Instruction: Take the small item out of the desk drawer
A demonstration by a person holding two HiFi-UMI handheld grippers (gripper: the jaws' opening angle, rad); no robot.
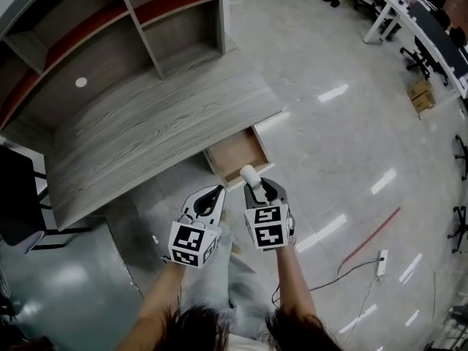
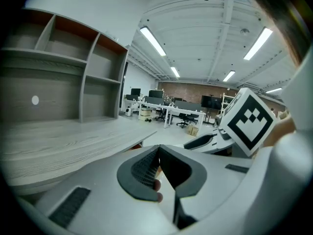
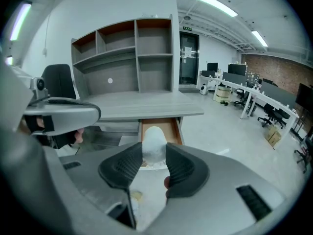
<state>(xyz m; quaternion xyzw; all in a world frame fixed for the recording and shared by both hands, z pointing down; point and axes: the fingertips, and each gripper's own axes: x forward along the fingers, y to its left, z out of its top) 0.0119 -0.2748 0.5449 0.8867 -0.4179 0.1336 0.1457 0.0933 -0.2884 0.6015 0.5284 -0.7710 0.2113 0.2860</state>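
My right gripper [image 1: 256, 184] is shut on a small white egg-shaped item [image 1: 249, 173], held above and in front of the open wooden drawer [image 1: 235, 154] under the grey desk [image 1: 146, 134]. In the right gripper view the white item [image 3: 153, 144] sits between the two dark pads [image 3: 182, 166], and the drawer [image 3: 159, 129] shows open behind it. My left gripper [image 1: 216, 194] hovers just left of the right one; in its own view the left gripper [image 2: 157, 153] has its jaws touching with nothing between them.
A shelf unit [image 1: 110, 28] stands on the desk's far side. A black office chair [image 3: 57, 82] is at the desk's left end. A power strip with its cable [image 1: 380, 264] lies on the shiny floor at the right. Office desks and chairs [image 1: 420, 28] stand far off.
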